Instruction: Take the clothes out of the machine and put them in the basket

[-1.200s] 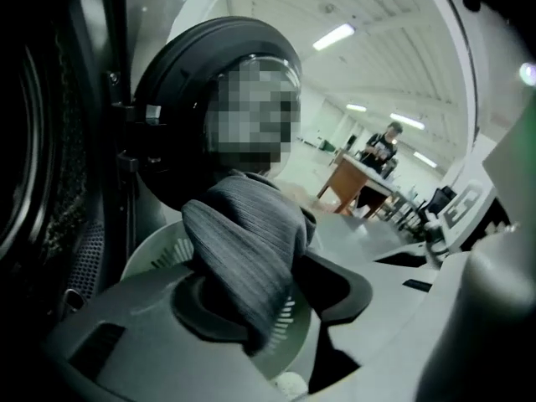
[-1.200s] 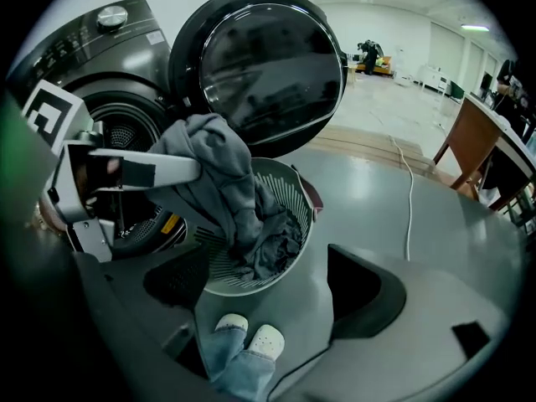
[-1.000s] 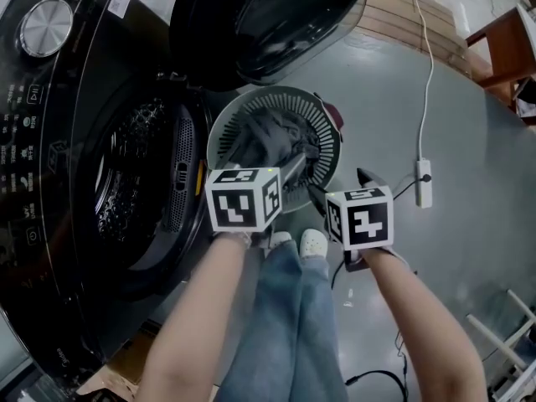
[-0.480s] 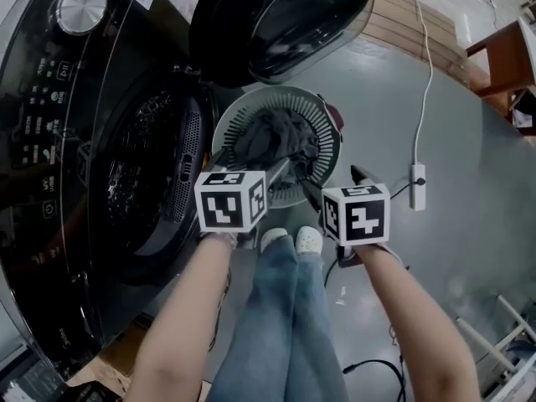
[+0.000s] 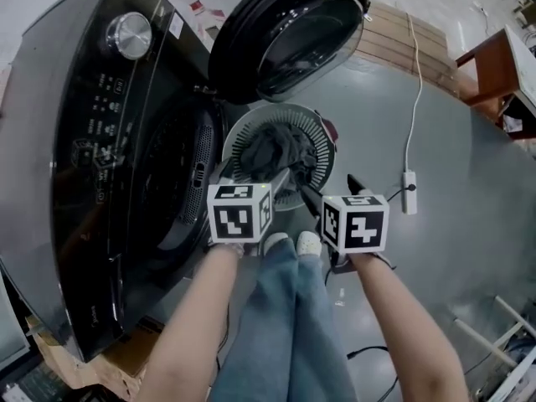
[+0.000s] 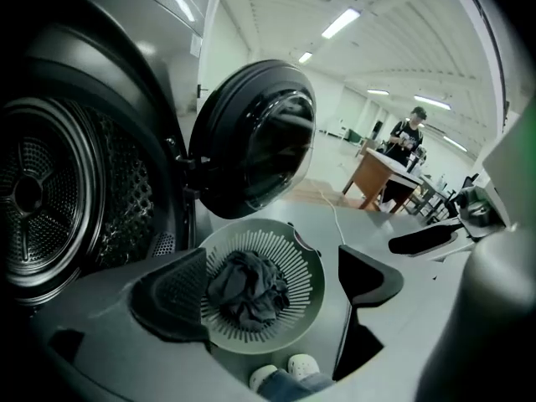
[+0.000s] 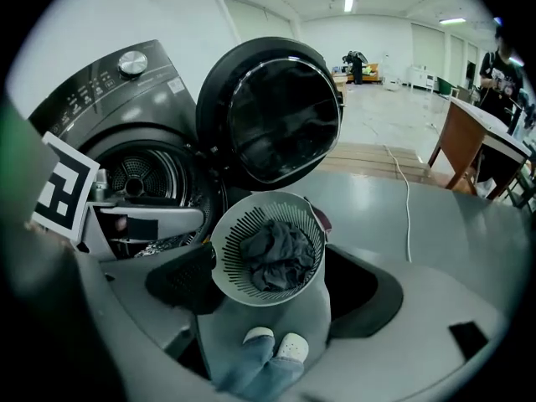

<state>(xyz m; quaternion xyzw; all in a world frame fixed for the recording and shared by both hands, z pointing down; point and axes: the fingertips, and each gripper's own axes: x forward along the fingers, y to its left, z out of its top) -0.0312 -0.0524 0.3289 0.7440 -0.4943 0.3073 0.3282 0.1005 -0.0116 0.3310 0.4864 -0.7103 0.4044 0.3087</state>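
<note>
A round grey slotted basket point(image 5: 321, 132) stands on the floor in front of the dark front-loading machine point(image 5: 100, 141), below its swung-open door point(image 5: 293, 36). A crumpled dark grey garment point(image 5: 272, 151) lies in the basket. My left gripper point(image 5: 251, 177) hovers over the basket's near left rim, open and empty. My right gripper point(image 5: 332, 189) hangs near the right rim, also open and empty. In the left gripper view the garment point(image 6: 247, 287) shows far below between the wide jaws, and the drum point(image 6: 50, 191) looks bare. The right gripper view shows the basket point(image 7: 230, 229) and garment point(image 7: 276, 254) the same way.
White shoes and jeans legs point(image 5: 289, 243) stand just before the basket. A power strip point(image 5: 409, 203) with its white cable lies on the floor to the right. A wooden table point(image 5: 494, 65) is at the far right, with a person point(image 6: 406, 136) beside it. Cardboard point(image 5: 67, 367) lies at the bottom left.
Both grippers have risen away from the basket, and the head view has pulled back to show more of the machine's top. The garment stays in the basket.
</note>
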